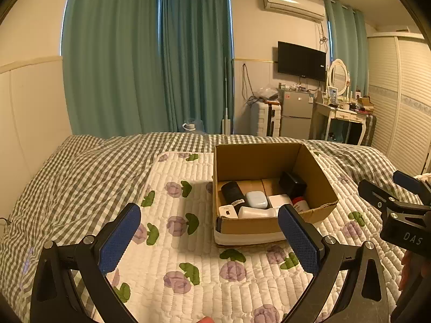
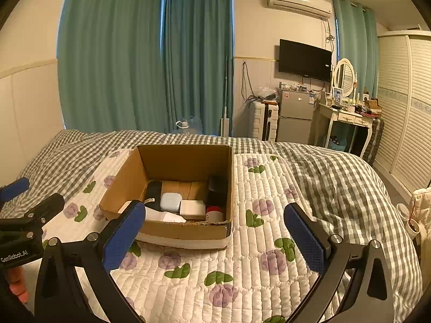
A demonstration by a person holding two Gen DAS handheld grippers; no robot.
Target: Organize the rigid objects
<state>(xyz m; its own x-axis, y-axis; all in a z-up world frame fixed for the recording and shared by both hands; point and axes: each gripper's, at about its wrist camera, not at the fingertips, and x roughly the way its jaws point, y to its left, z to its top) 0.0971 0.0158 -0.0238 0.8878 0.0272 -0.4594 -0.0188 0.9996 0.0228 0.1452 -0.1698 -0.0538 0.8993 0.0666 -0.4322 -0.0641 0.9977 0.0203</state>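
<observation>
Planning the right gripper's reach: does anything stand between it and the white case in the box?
Only the cardboard box's near wall lies between the open right gripper and the white case; the box top is open.

A home bedroom is shown: a bed under a grey-checked quilt (image 2: 336, 177), teal floor-length curtains (image 2: 129, 53), a white louvred wardrobe (image 2: 404, 102) and a white mirrored dressing table (image 2: 342, 113) are seen.

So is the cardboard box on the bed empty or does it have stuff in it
Not empty. The open-topped cardboard box holds several items on its floor, including a black cylinder, a pale blue case and a white box.
</observation>
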